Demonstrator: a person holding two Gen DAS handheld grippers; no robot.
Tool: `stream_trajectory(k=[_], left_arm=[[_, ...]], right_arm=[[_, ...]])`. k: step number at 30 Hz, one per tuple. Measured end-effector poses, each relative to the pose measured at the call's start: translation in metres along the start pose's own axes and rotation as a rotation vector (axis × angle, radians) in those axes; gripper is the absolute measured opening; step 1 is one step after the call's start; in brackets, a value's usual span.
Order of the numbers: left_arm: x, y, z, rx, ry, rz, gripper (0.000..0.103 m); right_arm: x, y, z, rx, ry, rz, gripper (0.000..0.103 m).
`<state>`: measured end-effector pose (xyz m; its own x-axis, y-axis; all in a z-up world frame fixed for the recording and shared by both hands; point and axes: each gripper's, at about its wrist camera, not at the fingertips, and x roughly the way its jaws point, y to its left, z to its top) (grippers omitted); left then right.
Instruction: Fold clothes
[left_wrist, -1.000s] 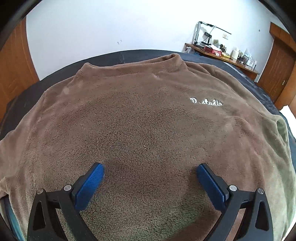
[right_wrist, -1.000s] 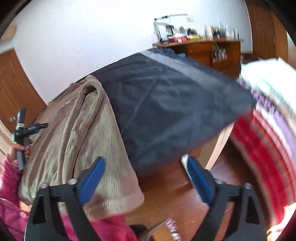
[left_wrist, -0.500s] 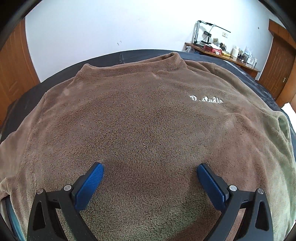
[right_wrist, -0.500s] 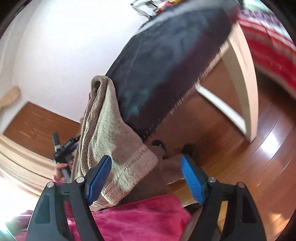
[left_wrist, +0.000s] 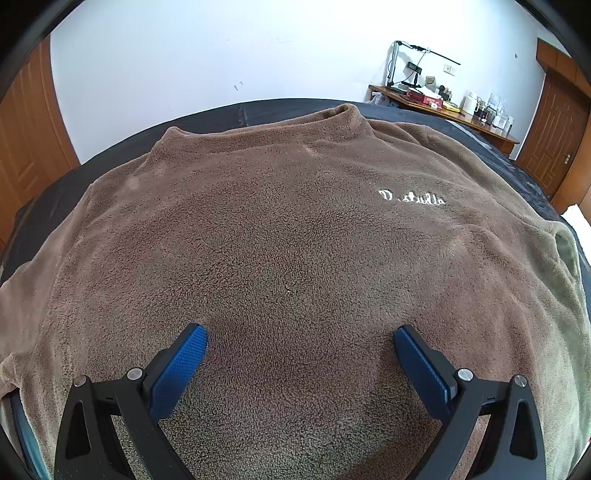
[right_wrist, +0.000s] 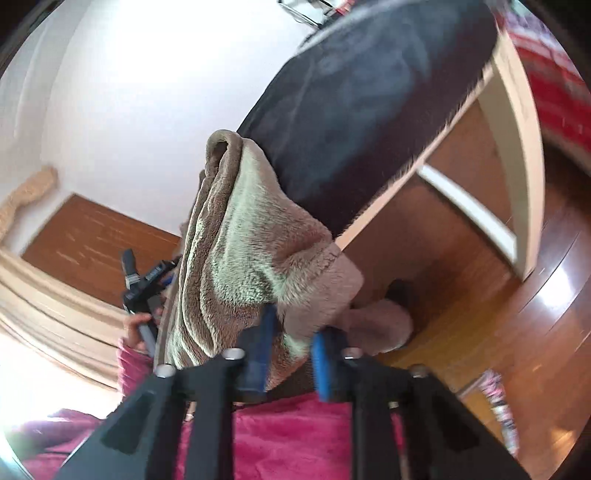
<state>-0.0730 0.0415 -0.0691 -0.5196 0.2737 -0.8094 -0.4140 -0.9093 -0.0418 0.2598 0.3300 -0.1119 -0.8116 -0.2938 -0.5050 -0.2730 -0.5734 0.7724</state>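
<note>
A brown fleece sweatshirt (left_wrist: 288, 236) is lying spread face up across a dark-covered table (left_wrist: 495, 147), filling most of the left wrist view with its collar toward the top of the frame, which is leaving it flat and ready for a first fold. The left gripper (left_wrist: 299, 354) is hovering low in that frame over the hem area with its blue pads well apart and nothing between them, probably waiting to steady the body of the garment. In the right wrist view the sweatshirt's sleeve (right_wrist: 258, 258) is hanging off the table edge through the middle of the frame, and the right gripper (right_wrist: 291, 354), at lower centre, is clamping its pads on the cuff end (right_wrist: 317, 295), with fleece bunching between them. Taking the sleeve by its dangling end likely makes it easy to carry it up onto the body. The person's pink sleeve (right_wrist: 280, 435) is showing along the bottom.
</note>
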Motion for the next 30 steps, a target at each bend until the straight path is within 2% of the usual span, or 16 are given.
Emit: stream_trajectory(k=[3,6,9,15,18,22,24,26,30], left_arm=[[0.0,0.0,0.0,0.002,0.0,0.001,0.103],[0.001,0.0,0.001,0.003,0.0,0.001,0.103],[0.001,0.002,0.001,0.004,0.001,-0.001,0.103],[0.001,0.001,0.001,0.004,0.001,-0.001,0.103],[0.001,0.002,0.001,0.003,0.001,-0.002,0.103],[0.0,0.002,0.002,0.003,0.001,-0.003,0.103],[0.0,0.002,0.002,0.003,0.001,-0.003,0.103],[0.0,0.003,0.002,0.003,0.001,-0.003,0.103],[0.0,0.003,0.002,0.002,0.001,-0.004,0.103]], right_arm=[[-0.027,0.02,0.005,-0.072,-0.084,-0.064,0.008],[-0.059,0.047,0.02,-0.146,-0.21,-0.12,0.007],[-0.076,0.073,0.047,-0.259,-0.303,-0.239,0.007],[-0.077,0.106,0.119,-0.417,-0.441,-0.511,0.007],[-0.065,0.118,0.161,-0.517,-0.517,-0.689,0.007],[-0.053,0.127,0.205,-0.581,-0.604,-0.84,0.007],[-0.051,0.13,0.224,-0.588,-0.654,-0.881,0.007],[-0.041,0.131,0.242,-0.589,-0.661,-0.915,0.007],[-0.013,0.117,0.267,-0.58,-0.603,-0.968,0.007]])
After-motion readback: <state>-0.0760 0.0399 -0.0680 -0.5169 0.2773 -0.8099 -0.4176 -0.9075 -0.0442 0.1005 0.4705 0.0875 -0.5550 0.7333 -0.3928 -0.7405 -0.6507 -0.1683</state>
